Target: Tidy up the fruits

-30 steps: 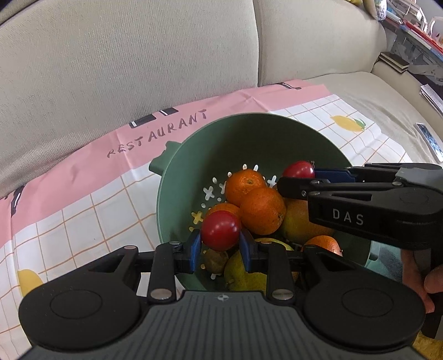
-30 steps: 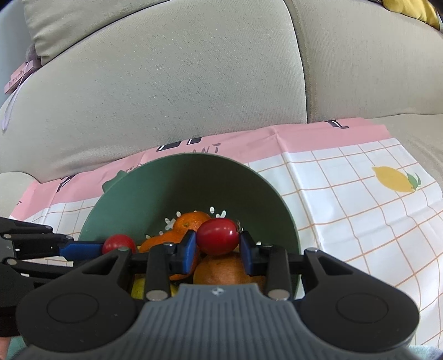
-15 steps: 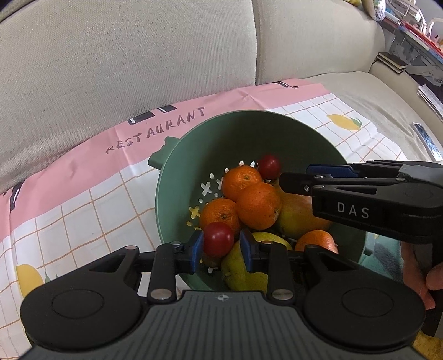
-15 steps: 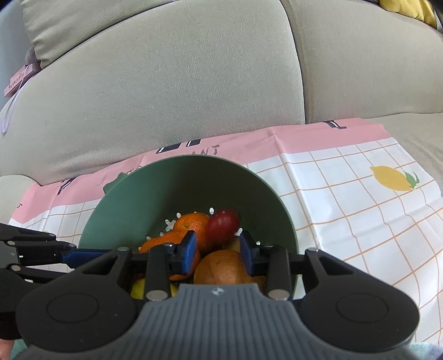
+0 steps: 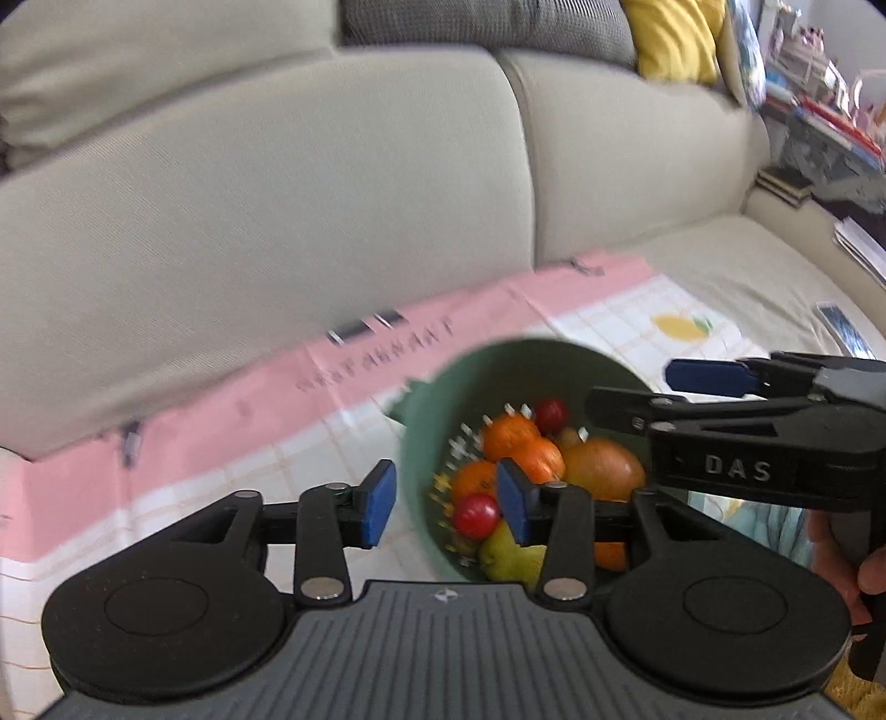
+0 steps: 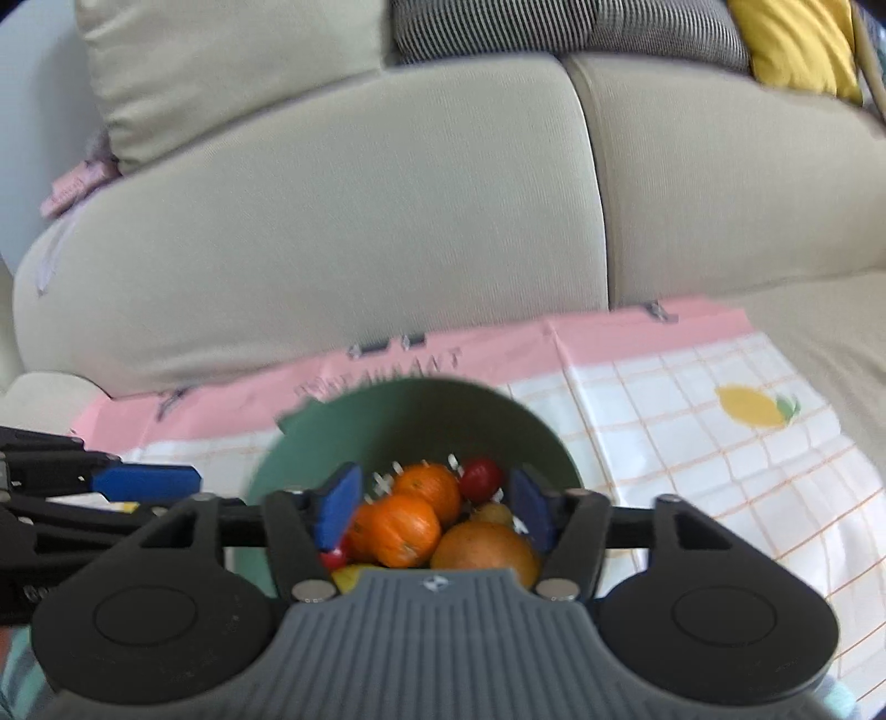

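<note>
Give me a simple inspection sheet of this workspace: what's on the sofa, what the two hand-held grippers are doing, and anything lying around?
Surface: pink and checked cloth spread on a beige sofa.
Job's things: green colander bowl holding oranges, two red tomatoes and a yellow-green pear.
Clutter: books and papers at far right.
Grippers: left hand-held gripper and right hand-held gripper both open, jaws just been opening, nothing pressed between the pads.
Cables: nothing seen.
Surroundings: yellow cushion, checked cushion.
</note>
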Tool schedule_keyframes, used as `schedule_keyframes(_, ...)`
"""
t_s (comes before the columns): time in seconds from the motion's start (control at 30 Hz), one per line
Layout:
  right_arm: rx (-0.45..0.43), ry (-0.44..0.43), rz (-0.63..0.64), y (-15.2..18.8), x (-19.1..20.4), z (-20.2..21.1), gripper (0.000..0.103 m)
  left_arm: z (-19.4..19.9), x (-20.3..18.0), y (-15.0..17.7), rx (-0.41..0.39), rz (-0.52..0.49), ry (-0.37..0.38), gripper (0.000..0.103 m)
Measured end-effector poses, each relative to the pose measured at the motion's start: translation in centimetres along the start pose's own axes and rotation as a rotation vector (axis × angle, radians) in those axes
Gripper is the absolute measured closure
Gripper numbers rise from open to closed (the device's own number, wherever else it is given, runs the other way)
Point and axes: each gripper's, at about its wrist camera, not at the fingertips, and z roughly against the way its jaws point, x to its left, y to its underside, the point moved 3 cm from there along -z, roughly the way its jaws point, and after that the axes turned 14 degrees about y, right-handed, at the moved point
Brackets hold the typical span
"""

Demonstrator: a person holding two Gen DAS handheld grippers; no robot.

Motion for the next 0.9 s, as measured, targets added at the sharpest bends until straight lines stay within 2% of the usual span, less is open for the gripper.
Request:
schedule_keyframes(0.07,-0.029,-0.013,0.002,-0.7,0.4,1.7,0.039,2.1,0.0,-0.4,-0.024,-0.011,-0.048,0.045)
schedule_keyframes(0.1,-0.044,-0.021,0.002,-1.0,0.6,2.5,0.033,3.2,0.0,-0.5,-0.035,-0.017,-0.075,0.043)
schedule_keyframes(0.2,-0.092,-0.049,0.007,-1.5,1.4,5.2,0.029,6.5,-0.2,-0.8,-0.066,-0.039,-0.152,0.035)
schedule_keyframes(0.37,-0.116,-0.078,0.029,-1.2,3.0,8.8,0.018,11.4,-0.2,-0.3,-0.108,-0.064,-0.256,0.023)
schedule_keyframes(0.43,-0.118,-0.085,0.041,-0.6,3.5,10.0,0.017,12.8,-0.1,0.2,-0.117,-0.061,-0.288,0.023)
schedule_keyframes(0.6,-0.13,-0.07,0.078,1.4,4.4,12.4,0.013,15.0,0.0,2.5,-0.128,-0.054,-0.304,0.021)
schedule_keyframes(0.63,-0.132,-0.066,0.081,1.9,4.5,12.7,0.012,15.2,-0.1,3.0,-0.127,-0.057,-0.306,0.017)
schedule_keyframes(0.9,-0.12,-0.006,0.12,5.0,4.9,13.2,0.008,13.7,0.0,6.8,-0.092,-0.011,-0.291,0.015)
